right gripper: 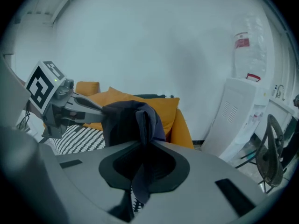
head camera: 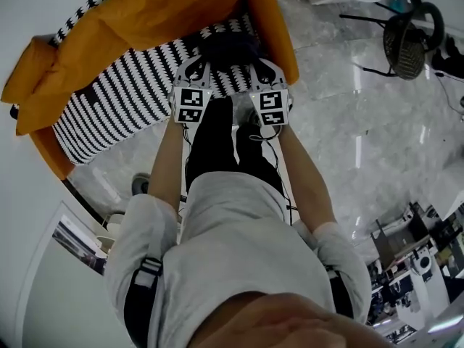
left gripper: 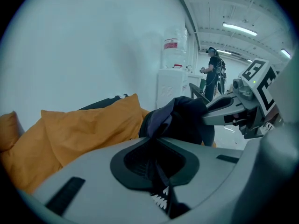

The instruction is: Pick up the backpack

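Observation:
The backpack is a dark, limp bag that hangs between my two grippers over the sofa. My left gripper is shut on its fabric at the left, my right gripper on its fabric at the right. In the left gripper view the backpack bunches just past my left gripper, a fold pinched between the jaws. In the right gripper view a fold of the backpack runs down into my right gripper. Each view shows the other gripper clamped on the bag's far side.
Below the bag is a black-and-white striped seat with orange cushions behind and beside it. A water dispenser stands right of the sofa, a floor fan further right. A person stands far off.

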